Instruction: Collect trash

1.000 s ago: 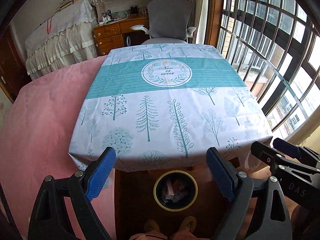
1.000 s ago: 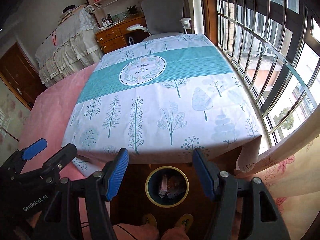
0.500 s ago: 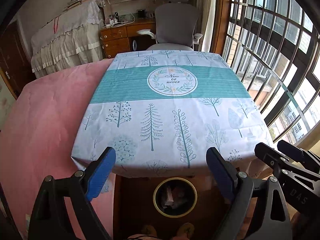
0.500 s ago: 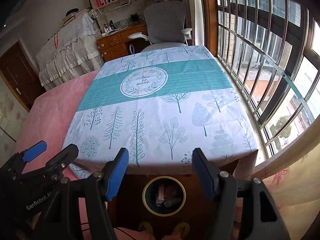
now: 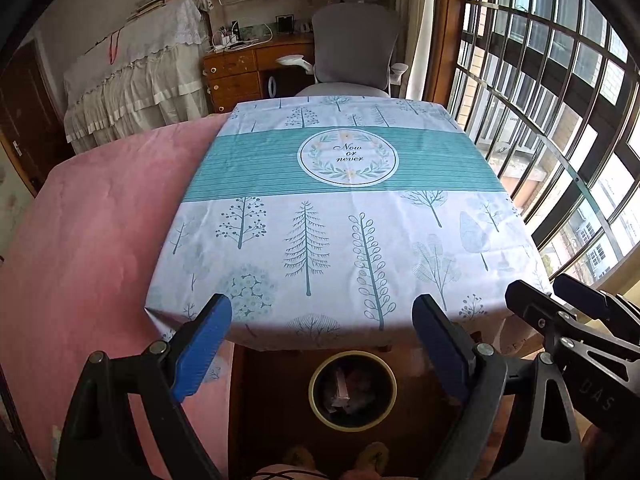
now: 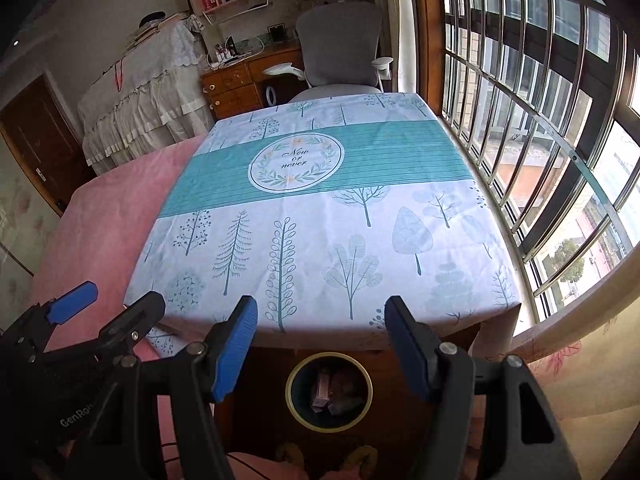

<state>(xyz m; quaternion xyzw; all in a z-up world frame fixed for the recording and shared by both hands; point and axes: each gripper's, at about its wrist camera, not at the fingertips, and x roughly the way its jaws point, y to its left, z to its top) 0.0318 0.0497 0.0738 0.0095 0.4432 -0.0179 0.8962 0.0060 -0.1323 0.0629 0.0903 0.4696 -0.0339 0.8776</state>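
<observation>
A round bin with a yellow rim (image 5: 353,390) stands on the floor under the near edge of the table; crumpled trash lies inside it. It also shows in the right wrist view (image 6: 329,390). My left gripper (image 5: 322,322) is open and empty, held above the bin at the table's near edge. My right gripper (image 6: 320,326) is open and empty beside it, to the right. No loose trash shows on the tablecloth (image 5: 332,216).
The table has a white and teal tree-print cloth (image 6: 320,208). A pink bed (image 5: 92,232) lies to the left. A grey office chair (image 5: 354,48) and wooden desk (image 5: 236,74) stand beyond. Barred windows (image 6: 540,120) run along the right.
Both grippers have risen and tilted up a little, so more of the far room shows. Both stay open and empty.
</observation>
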